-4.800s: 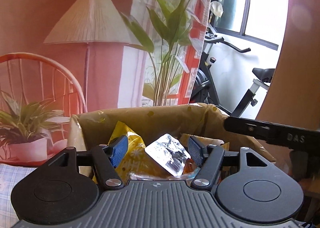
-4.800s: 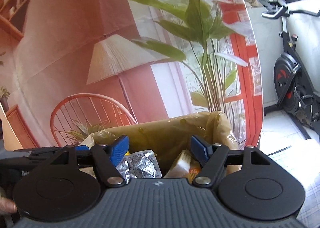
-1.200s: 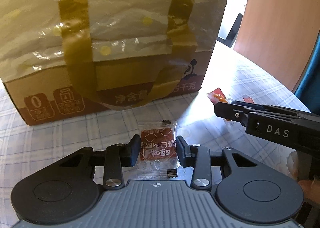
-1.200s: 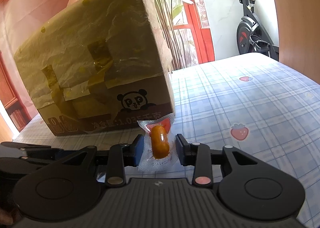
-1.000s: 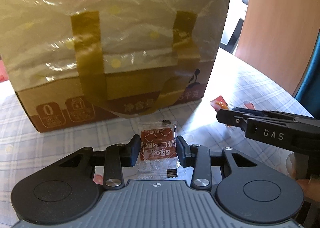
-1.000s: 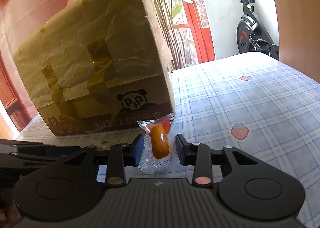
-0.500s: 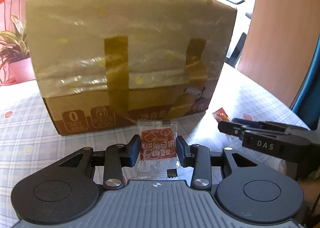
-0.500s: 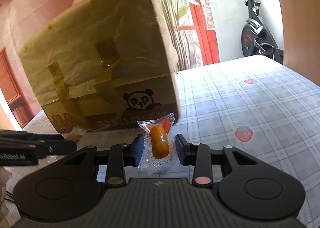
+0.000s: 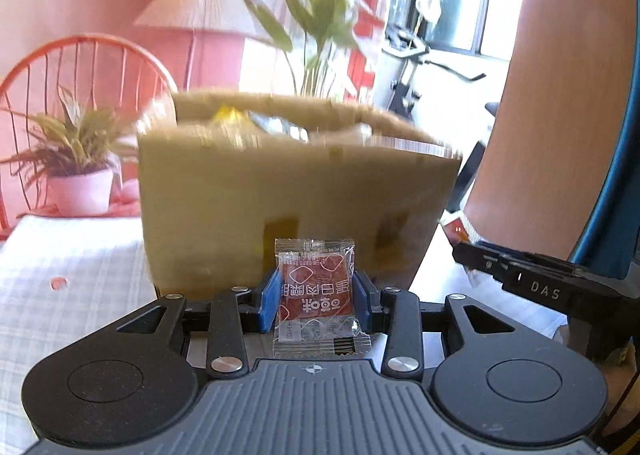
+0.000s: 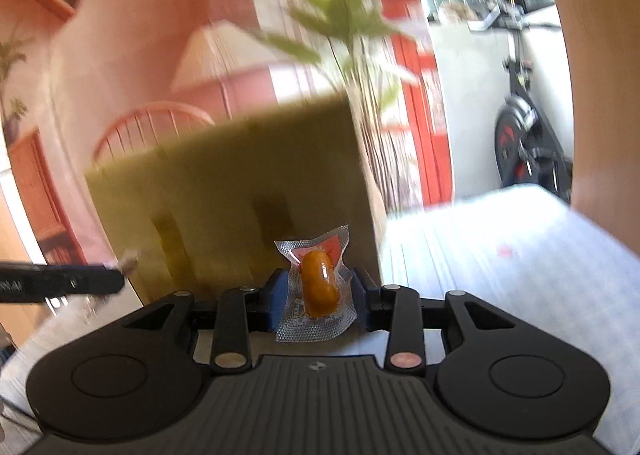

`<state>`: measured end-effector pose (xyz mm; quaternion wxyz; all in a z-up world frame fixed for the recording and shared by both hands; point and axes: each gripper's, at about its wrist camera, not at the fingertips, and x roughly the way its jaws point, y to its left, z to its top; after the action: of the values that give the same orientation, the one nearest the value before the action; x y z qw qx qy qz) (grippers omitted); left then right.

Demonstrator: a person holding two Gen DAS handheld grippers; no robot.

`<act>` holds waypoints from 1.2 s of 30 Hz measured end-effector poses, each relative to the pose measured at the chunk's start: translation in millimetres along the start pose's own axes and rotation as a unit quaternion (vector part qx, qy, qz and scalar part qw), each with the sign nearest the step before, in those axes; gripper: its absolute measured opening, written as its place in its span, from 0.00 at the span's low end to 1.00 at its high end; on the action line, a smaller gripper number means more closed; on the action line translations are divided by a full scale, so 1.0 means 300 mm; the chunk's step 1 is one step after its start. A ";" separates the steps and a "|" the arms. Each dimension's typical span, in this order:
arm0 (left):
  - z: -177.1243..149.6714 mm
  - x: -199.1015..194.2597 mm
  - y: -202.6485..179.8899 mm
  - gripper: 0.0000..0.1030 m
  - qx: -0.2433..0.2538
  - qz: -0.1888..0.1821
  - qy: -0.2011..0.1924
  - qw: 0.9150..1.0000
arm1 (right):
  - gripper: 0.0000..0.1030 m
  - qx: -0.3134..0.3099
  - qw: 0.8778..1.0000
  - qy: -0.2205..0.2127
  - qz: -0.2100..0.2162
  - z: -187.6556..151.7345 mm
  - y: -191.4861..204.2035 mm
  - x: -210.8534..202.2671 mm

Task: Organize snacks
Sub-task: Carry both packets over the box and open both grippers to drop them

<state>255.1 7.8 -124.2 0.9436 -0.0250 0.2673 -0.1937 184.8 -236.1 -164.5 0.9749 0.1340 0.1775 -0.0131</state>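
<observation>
My left gripper [image 9: 315, 297] is shut on a small clear packet with a red-brown snack [image 9: 316, 291], held upright between the blue pads. Behind it stands the cardboard box [image 9: 296, 199] lined with yellowish plastic; several snack packs [image 9: 276, 125] show over its rim. My right gripper [image 10: 318, 297] is shut on a clear pouch holding an orange sausage-shaped snack [image 10: 318, 289], in front of the same box [image 10: 240, 183]. The right gripper's tip [image 9: 520, 271] enters the left wrist view from the right, and the left gripper's tip [image 10: 64, 281] shows in the right wrist view.
The box stands on a table with a checked cloth [image 9: 72, 283]. One red snack packet [image 9: 456, 229] lies on the table right of the box. Behind are a red chair [image 9: 80, 67], a potted plant [image 9: 80, 159], a lamp [image 9: 196, 3] and an exercise bike [image 10: 528, 135].
Both grippers have risen with their packets. The views now reach the box's rim and the room behind it; before, only the box's side showed.
</observation>
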 end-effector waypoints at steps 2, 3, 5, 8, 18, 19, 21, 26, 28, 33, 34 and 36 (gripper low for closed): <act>0.036 -0.024 -0.003 0.40 0.006 -0.001 -0.017 1.000 | 0.36 -0.008 1.000 -0.026 0.011 0.055 0.029 -0.020; 0.055 -0.042 -0.004 0.40 0.011 0.001 -0.026 1.000 | 0.36 -0.010 0.999 -0.033 0.017 0.077 0.041 -0.023; 0.098 -0.071 -0.002 0.40 0.020 0.005 -0.045 0.999 | 0.36 -0.015 0.998 -0.046 0.029 0.123 0.062 -0.023; 0.163 -0.073 0.002 0.40 0.031 0.010 -0.067 0.997 | 0.36 -0.021 0.997 -0.058 0.041 0.193 0.088 -0.003; 0.395 0.023 0.049 0.40 0.051 0.023 -0.097 0.994 | 0.36 -0.049 0.996 -0.045 0.056 0.400 0.126 0.217; 0.414 0.047 0.055 0.40 0.050 0.021 -0.095 0.994 | 0.36 -0.047 0.997 -0.040 0.056 0.409 0.126 0.240; 0.447 0.091 0.057 0.40 0.055 0.023 -0.096 0.994 | 0.36 -0.048 0.997 -0.030 0.049 0.421 0.127 0.288; 0.482 0.200 0.055 0.40 0.050 0.007 -0.076 0.996 | 0.36 -0.033 0.999 0.014 0.038 0.429 0.124 0.379; 0.480 0.231 0.054 0.41 0.045 -0.003 -0.067 0.997 | 0.37 -0.035 0.998 0.027 0.035 0.427 0.128 0.400; 0.472 0.288 0.034 0.69 0.071 0.021 -0.038 0.997 | 0.51 -0.060 0.997 0.047 0.024 0.419 0.144 0.420; 0.472 0.285 0.040 0.72 0.070 0.032 -0.039 0.996 | 0.62 -0.061 0.997 0.047 0.019 0.422 0.144 0.419; 0.479 0.276 0.057 0.77 0.062 0.040 -0.039 0.997 | 0.68 -0.056 0.997 0.045 0.014 0.430 0.141 0.407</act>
<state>399.8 -15.8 -44.7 0.9601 0.0366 0.2182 -0.1713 346.5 -226.9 -80.0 0.9721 0.0819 0.2193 0.0167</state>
